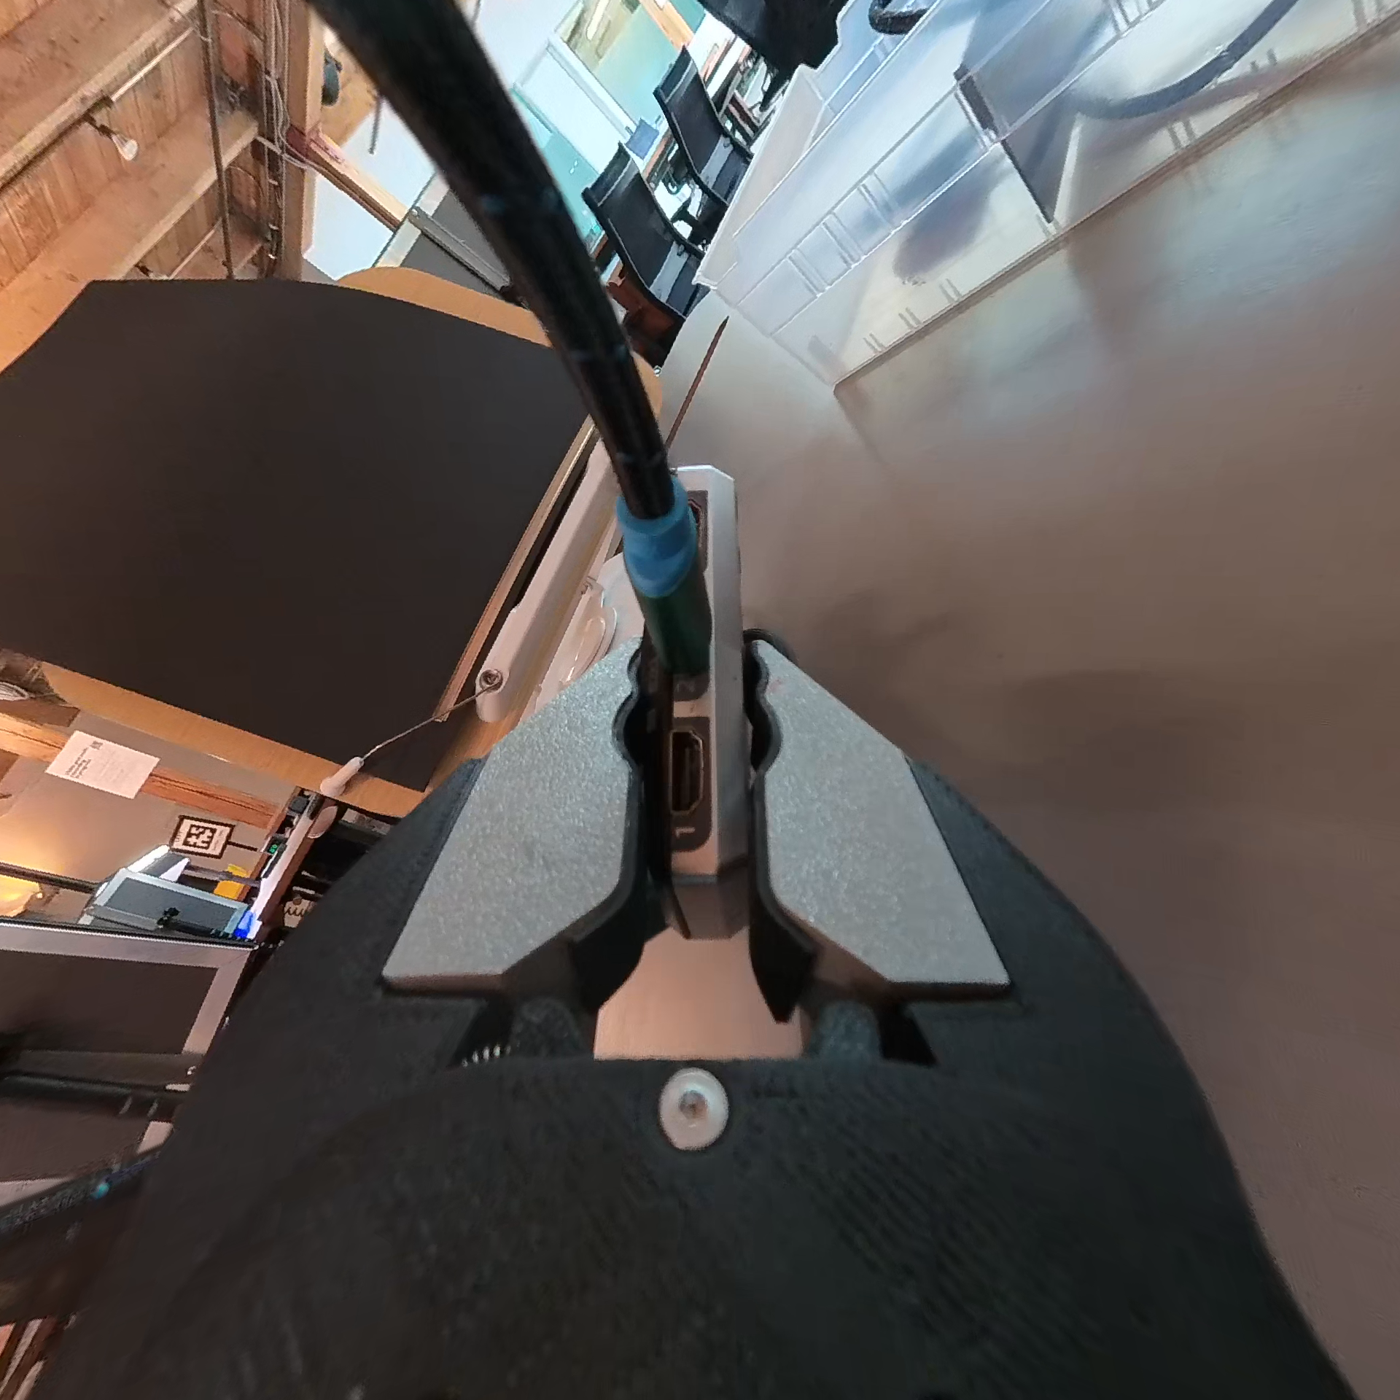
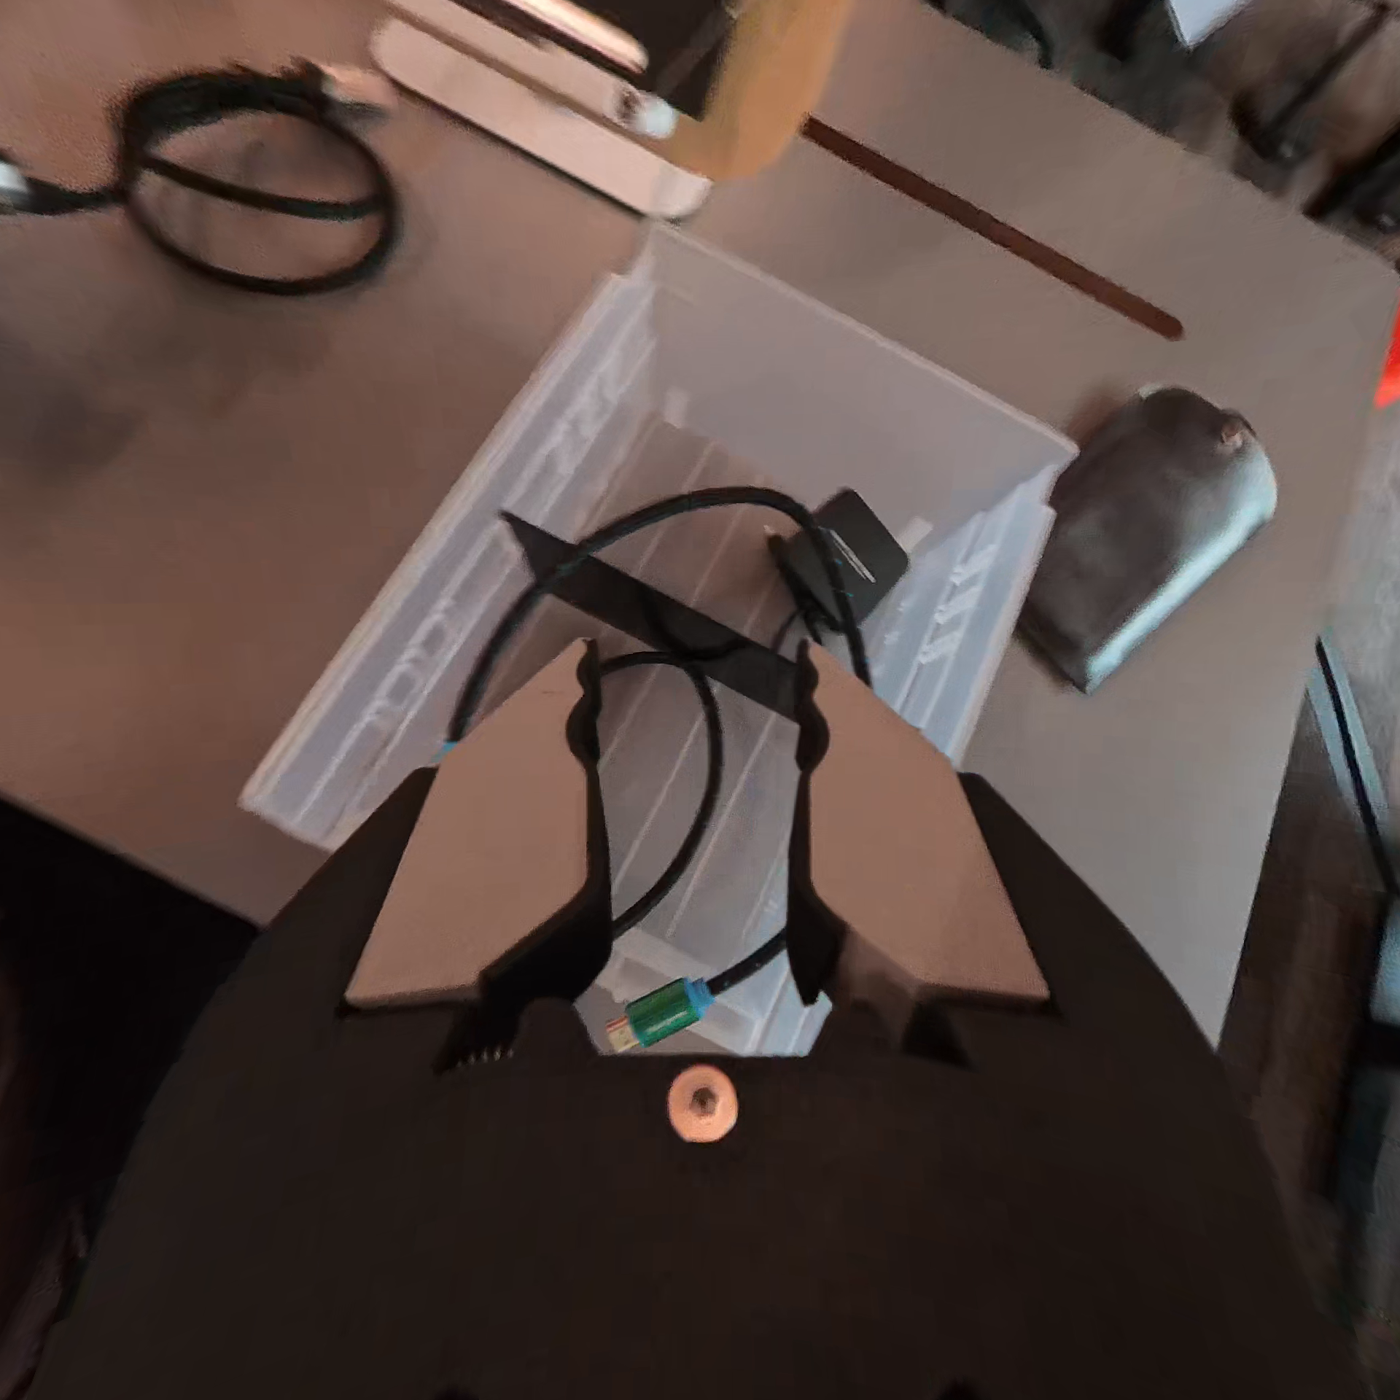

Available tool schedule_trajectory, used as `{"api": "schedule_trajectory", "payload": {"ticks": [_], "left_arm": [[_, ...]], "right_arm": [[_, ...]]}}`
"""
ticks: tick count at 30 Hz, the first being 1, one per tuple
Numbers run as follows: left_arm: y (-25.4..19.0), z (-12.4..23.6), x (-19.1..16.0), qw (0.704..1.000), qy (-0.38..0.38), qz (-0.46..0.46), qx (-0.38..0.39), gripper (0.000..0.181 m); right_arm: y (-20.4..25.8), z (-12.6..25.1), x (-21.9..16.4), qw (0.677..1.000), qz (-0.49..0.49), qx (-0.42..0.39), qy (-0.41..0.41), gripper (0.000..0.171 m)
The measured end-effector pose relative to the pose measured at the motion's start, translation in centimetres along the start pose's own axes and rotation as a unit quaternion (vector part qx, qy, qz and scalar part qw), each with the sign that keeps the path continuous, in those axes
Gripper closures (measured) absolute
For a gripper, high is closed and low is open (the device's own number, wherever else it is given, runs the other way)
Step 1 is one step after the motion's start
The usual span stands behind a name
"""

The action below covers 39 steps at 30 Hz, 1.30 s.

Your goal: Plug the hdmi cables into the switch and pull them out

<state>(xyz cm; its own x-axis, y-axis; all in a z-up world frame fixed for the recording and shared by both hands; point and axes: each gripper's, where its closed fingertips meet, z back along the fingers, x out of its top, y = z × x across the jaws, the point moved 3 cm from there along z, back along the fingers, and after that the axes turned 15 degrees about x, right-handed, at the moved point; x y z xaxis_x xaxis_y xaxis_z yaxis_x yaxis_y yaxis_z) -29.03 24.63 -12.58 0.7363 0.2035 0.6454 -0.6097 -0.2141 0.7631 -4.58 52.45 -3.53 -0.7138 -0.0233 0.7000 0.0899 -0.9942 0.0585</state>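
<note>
While my left gripper (image 1: 693, 746) was clamped on the silver switch (image 1: 708, 765), holding it up off the grey table (image 1: 1060, 606), one black cable (image 1: 530, 227) sat plugged into a far port by its green-and-blue plug (image 1: 667, 583) — the nearer port (image 1: 685, 765) was empty. My right gripper (image 2: 697, 727) hung open over the clear plastic bin (image 2: 757, 364), holding nothing. A second cable (image 2: 682, 727) lay loose in that bin, its green plug (image 2: 659, 1019) just below my fingers. I judged the job partly done: one plug seated, another to fetch and insert, then the pulling out — all to come
</note>
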Motion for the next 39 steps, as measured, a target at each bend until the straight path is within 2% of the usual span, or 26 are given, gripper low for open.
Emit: {"api": "schedule_trajectory", "payload": {"ticks": [3,5,11,14,16,18,20,22,25,29,35,39], "left_arm": [[0.3,0.0,-0.1,1.0,0.001,0.004,0.005,0.159],[0.5,0.1,0.0,1.0,-0.003,0.008,0.006,0.159],[0.4,0.0,0.4,1.0,-0.009,0.003,0.008,0.159],[0.0,0.0,0.5,1.0,-0.01,-0.015,0.004,0.158],[-0.1,0.0,0.5,1.0,-0.011,-0.016,0.004,0.159],[0.3,0.1,0.8,1.0,-0.023,-0.003,0.008,0.159],[0.6,0.3,1.2,0.999,-0.037,0.031,-0.001,0.159],[0.8,0.6,2.1,0.993,-0.062,0.093,-0.03,0.158],[1.0,1.0,2.9,0.978,-0.086,0.176,-0.075,0.159],[1.5,1.4,3.1,0.954,-0.099,0.256,-0.119,0.16],[0.0,1.9,3.7,0.949,-0.107,0.244,-0.171,0.16],[-0.8,2.0,3.9,0.952,-0.102,0.224,-0.182,0.159]], "right_arm": [[-3.2,-2.4,-2.0,0.995,-0.049,-0.051,0.066,0.13],[-4.0,-3.9,-3.7,0.99,-0.082,-0.046,0.102,0.138],[-5.6,-4.8,-6.8,0.98,-0.111,-0.087,0.139,0.137],[-6.4,-5.2,-7.9,0.97,-0.078,-0.127,0.193,0.158],[-5.2,-6.2,-8.7,0.968,-0.068,-0.082,0.227,0.169],[-3.6,-6.9,-8.9,0.968,-0.063,-0.032,0.242,0.171],[-3.3,-6.3,-7.8,0.971,-0.038,-0.058,0.23,0.168],[-2.0,-5.8,-5.3,0.981,-0.003,-0.07,0.183,0.161],[2.2,-6.1,-0.8,0.991,0.077,-0.038,0.101,0.154],[8.0,-8.0,3.8,0.981,0.183,-0.014,0.055,0.143],[20.2,-13.2,8.8,0.941,0.284,0.183,-0.019,0.135],[24.0,-15.9,9.9,0.922,0.322,0.216,-0.011,0.135]]}}
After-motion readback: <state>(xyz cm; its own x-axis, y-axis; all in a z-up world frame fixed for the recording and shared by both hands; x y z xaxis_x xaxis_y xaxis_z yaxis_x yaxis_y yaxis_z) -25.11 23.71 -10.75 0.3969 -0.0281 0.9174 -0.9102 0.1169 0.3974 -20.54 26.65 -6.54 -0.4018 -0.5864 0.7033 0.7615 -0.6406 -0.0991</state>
